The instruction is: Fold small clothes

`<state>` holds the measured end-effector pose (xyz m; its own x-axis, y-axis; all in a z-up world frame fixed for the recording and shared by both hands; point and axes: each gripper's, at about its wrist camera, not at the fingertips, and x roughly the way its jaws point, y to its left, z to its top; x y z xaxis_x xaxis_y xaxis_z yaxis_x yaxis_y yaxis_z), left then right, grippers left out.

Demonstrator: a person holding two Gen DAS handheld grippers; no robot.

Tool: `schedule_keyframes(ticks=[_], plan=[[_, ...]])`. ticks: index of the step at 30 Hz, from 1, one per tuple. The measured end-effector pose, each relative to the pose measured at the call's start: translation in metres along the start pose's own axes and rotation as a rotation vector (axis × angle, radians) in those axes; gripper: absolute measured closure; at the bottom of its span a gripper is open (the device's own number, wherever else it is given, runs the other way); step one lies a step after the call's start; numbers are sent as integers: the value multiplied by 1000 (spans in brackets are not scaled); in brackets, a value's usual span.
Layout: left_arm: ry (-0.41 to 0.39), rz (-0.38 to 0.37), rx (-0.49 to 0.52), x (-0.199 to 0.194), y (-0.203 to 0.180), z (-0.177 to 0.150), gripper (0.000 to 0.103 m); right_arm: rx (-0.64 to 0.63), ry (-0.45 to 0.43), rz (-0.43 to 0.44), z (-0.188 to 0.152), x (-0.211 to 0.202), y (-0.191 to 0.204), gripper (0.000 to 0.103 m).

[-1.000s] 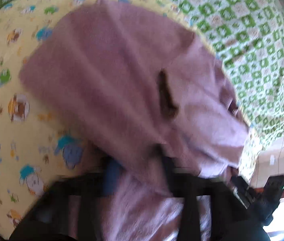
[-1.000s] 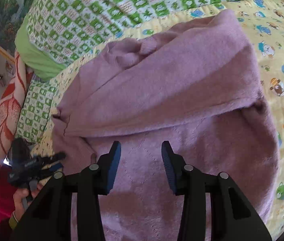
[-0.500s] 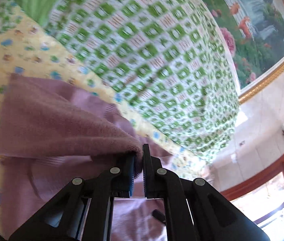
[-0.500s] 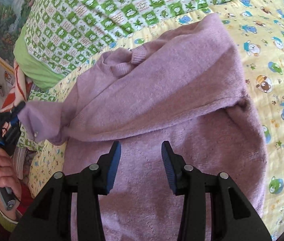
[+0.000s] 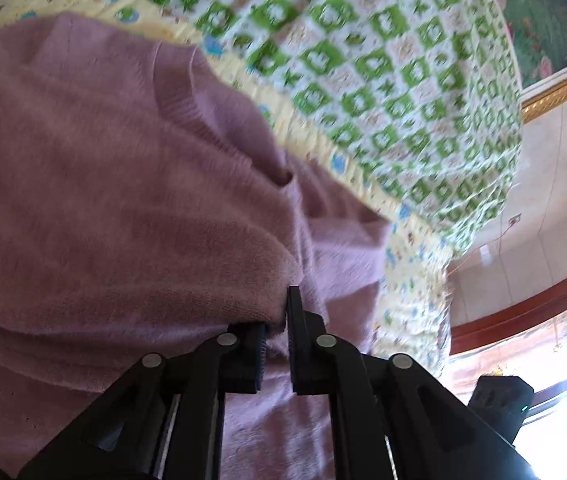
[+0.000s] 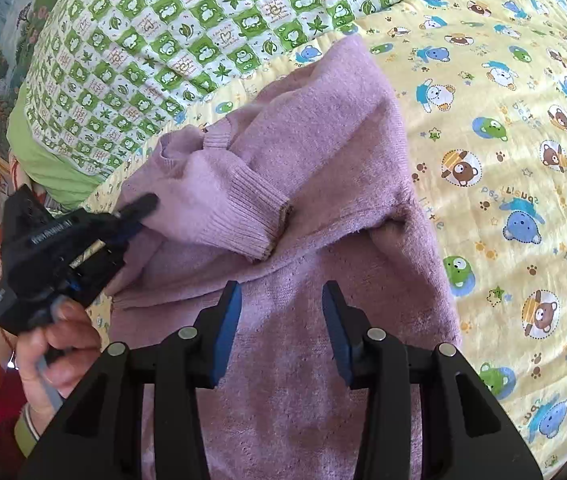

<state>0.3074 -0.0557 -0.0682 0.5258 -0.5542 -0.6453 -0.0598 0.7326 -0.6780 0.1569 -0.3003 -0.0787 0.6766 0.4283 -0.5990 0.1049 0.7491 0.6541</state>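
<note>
The purple sweater [image 6: 291,320] lies spread on a bed, over a yellow sheet [image 6: 503,128] printed with cartoon bears, with a green-and-white checked quilt [image 6: 163,48] bunched just beyond its collar. It is the largest thing in both views, and its lower body fills the foreground under the right claw [image 6: 281,322].

Step in hand, as I judge it: folding a sleeve inward. The sleeve [image 6: 219,196] is drawn across the chest, its ribbed cuff [image 6: 259,220] lying over the middle of the body. The left claw [image 6: 135,210] is closed on the fabric near the shoulder end of that sleeve; in its own view the jaws are pinched narrow on a thick fold of knit [image 5: 279,320]. The right claw hangs wide above the lower body, holding nothing and, as far as I can tell, not touching the cloth.

The next move probably calls for laying the sleeve down flat and letting go without dragging it back, then taking the hem to fold the body upward. The soft knit will likely slump, so smoothing may be needed.

Half a second earlier the left claw held the sleeve out to the side, clear of the body; now it has carried it inward over the chest. The right claw has kept its place and its wide opening.
</note>
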Motion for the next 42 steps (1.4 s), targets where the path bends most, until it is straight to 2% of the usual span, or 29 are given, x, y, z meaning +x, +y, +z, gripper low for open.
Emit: schedule_keyframes(ticks=[2, 3, 6, 9, 11, 12, 13, 15, 18, 20, 21, 24, 28, 29, 30, 32, 35, 38, 40, 42], plan=[[18, 14, 11, -2, 5, -7, 89, -17, 7, -1, 1, 5, 3, 60], [21, 23, 19, -8, 8, -9, 83, -33, 12, -3, 2, 8, 7, 60], [11, 41, 41, -38, 17, -14, 73, -111, 25, -13, 4, 20, 24, 60], [-4, 100, 47, -74, 35, -19, 64, -183, 35, -11, 6, 34, 40, 60], [-29, 193, 80, -95, 46, -21, 61, -215, 44, -12, 7, 44, 48, 60], [-43, 249, 106, -105, 52, -22, 53, -231, 51, -13, 7, 50, 52, 60], [-60, 333, 145, -115, 57, -24, 45, -247, 59, -17, 8, 56, 57, 60], [-80, 482, 227, -127, 68, -25, 44, -280, 66, -30, 9, 64, 65, 60], [-78, 596, 299, -130, 80, -22, 41, -384, 37, -103, 8, 68, 79, 60], [-68, 640, 330, -126, 87, -17, 38, -437, 43, -124, 8, 72, 86, 59], [-57, 673, 342, -122, 92, -14, 38, -461, 56, -138, 8, 76, 88, 56], [-43, 730, 367, -113, 98, -9, 37, -524, 72, -187, 6, 89, 89, 43], [-52, 826, 343, -101, 106, 1, 36, -583, 88, -255, 6, 107, 87, 43], [-61, 838, 329, -100, 108, 4, 36, -580, 77, -267, 7, 108, 87, 47], [-77, 855, 311, -101, 110, 7, 37, -571, 66, -273, 9, 108, 85, 66], [-96, 893, 290, -99, 112, 13, 46, -553, 54, -283, 16, 105, 84, 94], [-114, 874, 219, -104, 119, 23, 56, -535, -44, -236, 31, 70, 90, 95], [-149, 856, 165, -113, 122, 27, 62, -525, -215, -173, 51, 2, 102, 95], [-162, 820, 118, -117, 126, 28, 66, -536, -295, -181, 57, -31, 102, 95], [-160, 795, 85, -119, 130, 28, 68, -554, -302, -193, 59, -39, 94, 95]])
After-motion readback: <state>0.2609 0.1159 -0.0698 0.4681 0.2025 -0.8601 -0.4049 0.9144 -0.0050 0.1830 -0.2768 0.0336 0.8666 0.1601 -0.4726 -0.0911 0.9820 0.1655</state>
